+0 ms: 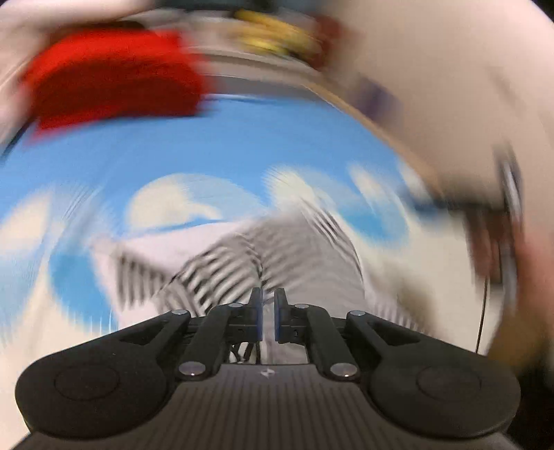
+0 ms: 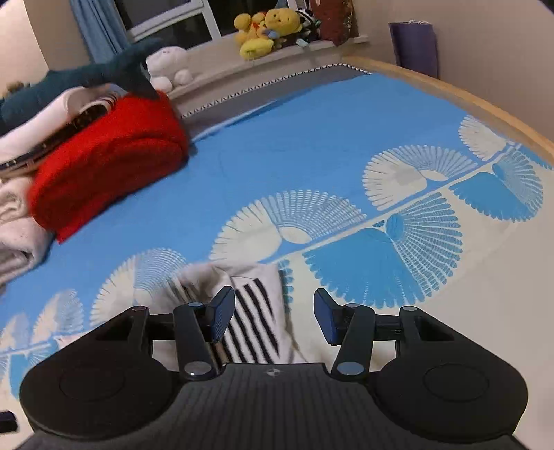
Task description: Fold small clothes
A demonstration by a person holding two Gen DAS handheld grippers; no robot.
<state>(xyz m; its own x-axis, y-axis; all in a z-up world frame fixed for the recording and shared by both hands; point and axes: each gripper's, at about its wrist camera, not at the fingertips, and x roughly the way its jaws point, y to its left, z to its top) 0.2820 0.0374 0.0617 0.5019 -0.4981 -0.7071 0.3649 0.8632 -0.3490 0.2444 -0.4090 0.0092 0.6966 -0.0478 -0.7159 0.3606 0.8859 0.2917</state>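
A small white garment with black stripes (image 2: 254,311) lies on the blue and white patterned bedspread (image 2: 311,145). My right gripper (image 2: 273,316) is open just above it, with the striped cloth showing between its fingers. The left wrist view is heavily blurred by motion. In it my left gripper (image 1: 268,316) has its jaws nearly closed on the white cloth of the striped garment (image 1: 242,256), which bunches up in front of the fingertips.
A folded red cloth (image 2: 107,155) sits on a pile of white clothes (image 2: 20,214) at the left of the bed. Plush toys (image 2: 266,31) line the window ledge. A wooden bed edge (image 2: 467,100) runs along the right.
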